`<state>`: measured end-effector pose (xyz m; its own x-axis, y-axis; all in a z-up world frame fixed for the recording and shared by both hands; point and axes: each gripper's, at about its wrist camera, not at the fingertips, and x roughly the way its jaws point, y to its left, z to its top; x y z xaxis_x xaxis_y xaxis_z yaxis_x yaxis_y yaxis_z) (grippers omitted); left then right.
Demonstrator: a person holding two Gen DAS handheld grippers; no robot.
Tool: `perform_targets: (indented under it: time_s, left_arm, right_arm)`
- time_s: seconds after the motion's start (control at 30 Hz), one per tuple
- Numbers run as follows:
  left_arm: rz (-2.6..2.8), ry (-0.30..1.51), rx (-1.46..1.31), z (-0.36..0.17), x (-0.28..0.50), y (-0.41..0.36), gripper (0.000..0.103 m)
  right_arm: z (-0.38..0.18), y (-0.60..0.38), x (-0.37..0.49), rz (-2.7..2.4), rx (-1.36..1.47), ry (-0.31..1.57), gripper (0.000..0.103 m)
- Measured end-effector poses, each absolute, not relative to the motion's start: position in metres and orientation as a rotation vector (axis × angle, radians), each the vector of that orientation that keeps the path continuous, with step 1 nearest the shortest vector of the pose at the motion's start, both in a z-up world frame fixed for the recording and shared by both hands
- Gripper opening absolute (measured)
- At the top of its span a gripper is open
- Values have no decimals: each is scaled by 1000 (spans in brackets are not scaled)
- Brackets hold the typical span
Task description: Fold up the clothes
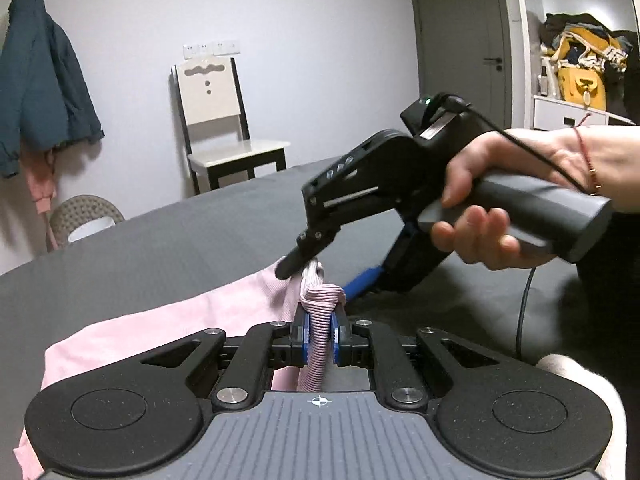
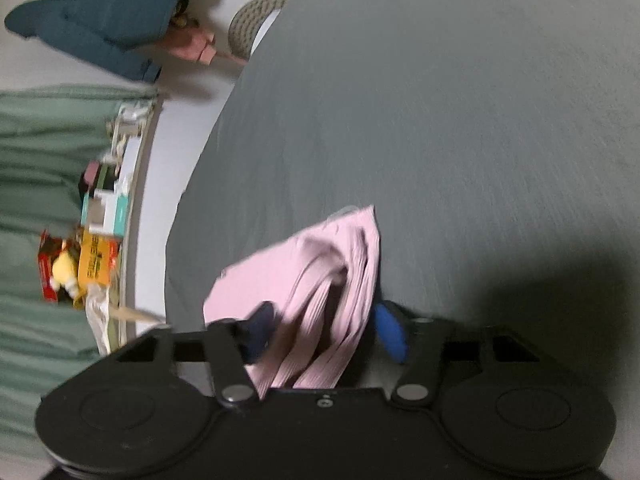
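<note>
At the frame's lower middle my left gripper (image 1: 319,338) is clenched on the ribbed hem of the pink garment (image 1: 168,332), soft and floppy on the grey bed (image 1: 180,240), while my right gripper (image 1: 320,280) straddles it unclosed, so I'd pinch the firmer hem.

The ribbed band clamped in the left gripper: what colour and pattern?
Pale pink with fine darker ribbed stripes; the ribbed band shows best in the left wrist view, pinched in the left gripper.
</note>
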<state>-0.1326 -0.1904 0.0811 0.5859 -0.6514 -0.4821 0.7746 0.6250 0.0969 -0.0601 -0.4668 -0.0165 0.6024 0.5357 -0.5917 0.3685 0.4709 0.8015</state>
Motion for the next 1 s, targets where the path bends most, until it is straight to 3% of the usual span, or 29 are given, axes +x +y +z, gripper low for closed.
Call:
perform_targets:
  time_s: [0.1,0.53,1.0]
  left_arm:
    - [-853,438,299,80,-131,-195,10]
    - [-744,422,133,96,-115,-158,10]
    - [-522,593,-68,84,-67,-61,10]
  right_arm:
    - [-11,-463,-57,126,1097,954,14]
    - [59,-412,-22,166,913,903,12]
    - [67,-292,42,49,758,1043,13]
